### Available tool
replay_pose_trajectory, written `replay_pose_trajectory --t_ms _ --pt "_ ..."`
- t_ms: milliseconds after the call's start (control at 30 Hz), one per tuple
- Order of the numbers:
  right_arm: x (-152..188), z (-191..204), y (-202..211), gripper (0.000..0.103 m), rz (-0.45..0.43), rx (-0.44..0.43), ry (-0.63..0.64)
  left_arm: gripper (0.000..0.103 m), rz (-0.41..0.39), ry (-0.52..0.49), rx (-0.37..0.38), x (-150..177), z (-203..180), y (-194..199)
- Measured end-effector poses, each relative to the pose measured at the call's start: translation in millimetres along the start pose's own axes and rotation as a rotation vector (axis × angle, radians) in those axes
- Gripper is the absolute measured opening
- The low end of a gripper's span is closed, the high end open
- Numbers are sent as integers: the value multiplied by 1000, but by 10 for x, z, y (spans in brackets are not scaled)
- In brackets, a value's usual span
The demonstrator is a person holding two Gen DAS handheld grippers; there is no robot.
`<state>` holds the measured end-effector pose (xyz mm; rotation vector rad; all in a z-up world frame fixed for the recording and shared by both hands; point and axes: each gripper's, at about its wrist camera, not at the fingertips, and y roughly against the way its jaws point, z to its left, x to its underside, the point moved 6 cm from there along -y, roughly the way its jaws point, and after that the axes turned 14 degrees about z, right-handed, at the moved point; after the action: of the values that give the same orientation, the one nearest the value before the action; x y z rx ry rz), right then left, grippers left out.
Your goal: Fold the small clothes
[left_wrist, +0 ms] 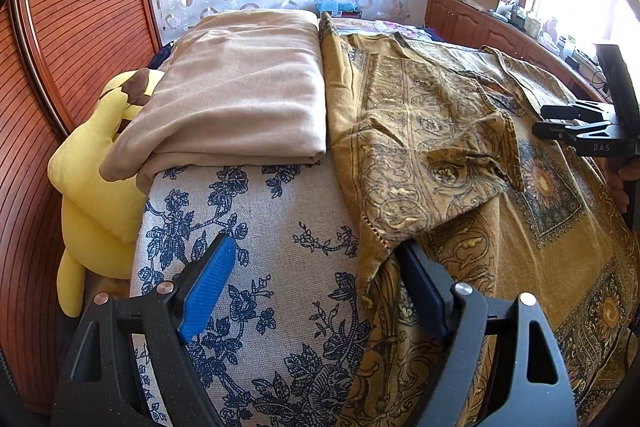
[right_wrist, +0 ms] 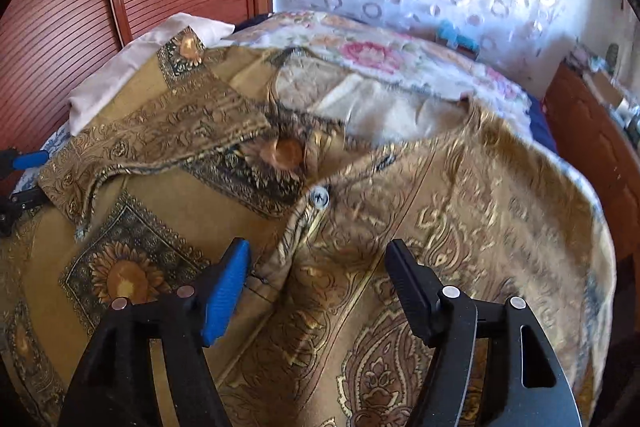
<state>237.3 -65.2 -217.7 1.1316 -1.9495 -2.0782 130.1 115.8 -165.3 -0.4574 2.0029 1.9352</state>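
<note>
Gold paisley shirt (right_wrist: 400, 187) lies under both wide-open tools, left (left_wrist: 316, 287) and right (right_wrist: 316, 283); the right reads "DAS".

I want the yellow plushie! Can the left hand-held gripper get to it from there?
Probably yes. The left hand-held gripper is open and holds nothing, and the yellow plush toy sits off the bed's left side with nothing between them, though a beige blanket overlaps its top.

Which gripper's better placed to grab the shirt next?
Left. The left gripper is open with one finger already under the patterned shirt's hem; the right gripper hovers open over the button placket.
</note>
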Motion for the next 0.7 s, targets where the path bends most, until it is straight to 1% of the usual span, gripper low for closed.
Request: replay_pose_trajectory --t_ms 133,267,367,467,533,633,700 --pt "29 25 2 82 -14 3 -12 82 0 0 0 -2 -1 0" --pt "44 9 -16 94 -1 -1 1 82 0 0 -1 -2 -4 4" --pt "38 -15 -10 100 14 2 -20 83 -10 7 -1 -1 6 26" --pt "32 -76 -16 100 16 -5 -17 83 -70 32 -8 -19 4 169" --pt "90 -73 38 100 9 19 9 83 -108 36 -9 -50 -49 291" --pt "206 -96 209 100 -37 57 21 83 -199 6 -31 -136 -212 507" --pt "316 -166 340 100 -68 65 -2 83 -240 -31 -21 -209 -373 599"
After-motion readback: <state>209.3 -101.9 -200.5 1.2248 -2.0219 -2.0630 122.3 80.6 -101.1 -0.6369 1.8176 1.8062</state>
